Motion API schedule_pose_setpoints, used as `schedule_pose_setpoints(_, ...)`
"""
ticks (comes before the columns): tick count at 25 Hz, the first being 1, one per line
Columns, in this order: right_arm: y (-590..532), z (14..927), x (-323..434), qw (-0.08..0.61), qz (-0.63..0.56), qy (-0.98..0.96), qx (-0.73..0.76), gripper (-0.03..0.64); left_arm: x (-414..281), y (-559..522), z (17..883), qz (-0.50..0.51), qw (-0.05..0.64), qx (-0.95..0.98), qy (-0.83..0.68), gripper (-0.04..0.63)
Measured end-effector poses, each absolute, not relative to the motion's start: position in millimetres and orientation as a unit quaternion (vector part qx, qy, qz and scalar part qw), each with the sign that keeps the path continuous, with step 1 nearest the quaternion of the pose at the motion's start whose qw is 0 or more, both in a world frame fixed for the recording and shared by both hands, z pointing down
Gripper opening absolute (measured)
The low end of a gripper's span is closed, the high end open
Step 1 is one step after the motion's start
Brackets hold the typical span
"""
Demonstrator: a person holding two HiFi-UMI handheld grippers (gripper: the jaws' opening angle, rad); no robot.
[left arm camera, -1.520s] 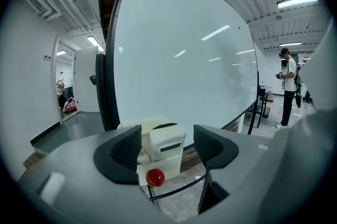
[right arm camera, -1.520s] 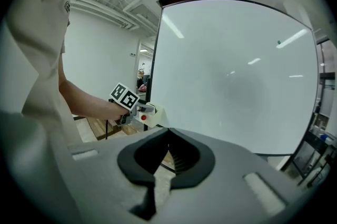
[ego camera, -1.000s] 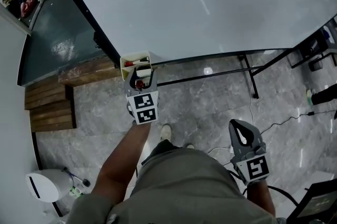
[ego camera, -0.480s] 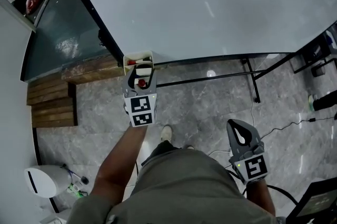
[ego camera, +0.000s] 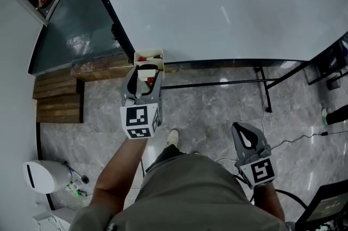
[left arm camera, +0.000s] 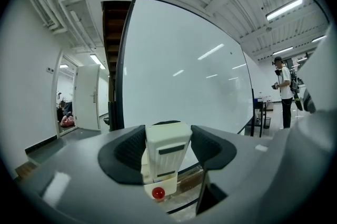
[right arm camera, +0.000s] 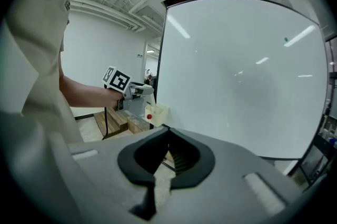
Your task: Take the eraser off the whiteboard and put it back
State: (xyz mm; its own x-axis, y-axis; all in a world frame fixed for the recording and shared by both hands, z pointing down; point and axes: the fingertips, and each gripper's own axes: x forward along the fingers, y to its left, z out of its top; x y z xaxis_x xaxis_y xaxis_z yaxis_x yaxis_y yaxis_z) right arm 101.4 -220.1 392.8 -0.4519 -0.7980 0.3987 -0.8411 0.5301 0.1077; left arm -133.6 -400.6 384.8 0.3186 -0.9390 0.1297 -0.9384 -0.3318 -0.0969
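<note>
A cream eraser (left arm camera: 166,152) stands upright between the black pads of my left gripper (left arm camera: 168,138), which is shut on it. A white piece with a red knob (left arm camera: 157,193) shows just under the eraser. In the head view my left gripper (ego camera: 144,79) hovers just in front of a cream holder box (ego camera: 148,56) at the lower left corner of the whiteboard (ego camera: 228,1). From the right gripper view the holder (right arm camera: 158,112) shows just beyond the left gripper's tip. My right gripper (ego camera: 248,139) hangs low at the right, shut and empty (right arm camera: 167,157).
Wooden steps (ego camera: 57,102) lie left of the board. A white rounded device (ego camera: 39,176) stands on the floor at lower left. The board's stand legs (ego camera: 263,86) and a cable (ego camera: 293,129) cross the grey floor. A person (left arm camera: 285,91) stands far right.
My left gripper has risen toward the head camera, its marker cube now looks larger, and it sits slightly back from the holder box. The right gripper has kept still.
</note>
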Motion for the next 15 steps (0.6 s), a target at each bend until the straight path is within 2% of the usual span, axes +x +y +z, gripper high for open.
schedule_pose_setpoints(15, -180, 399, 86, 0.197, 0.036, -0.891, 0.408, 0.003, -148, -277, 306, -0.004, 0.013, -0.808, 0.59, 0.273)
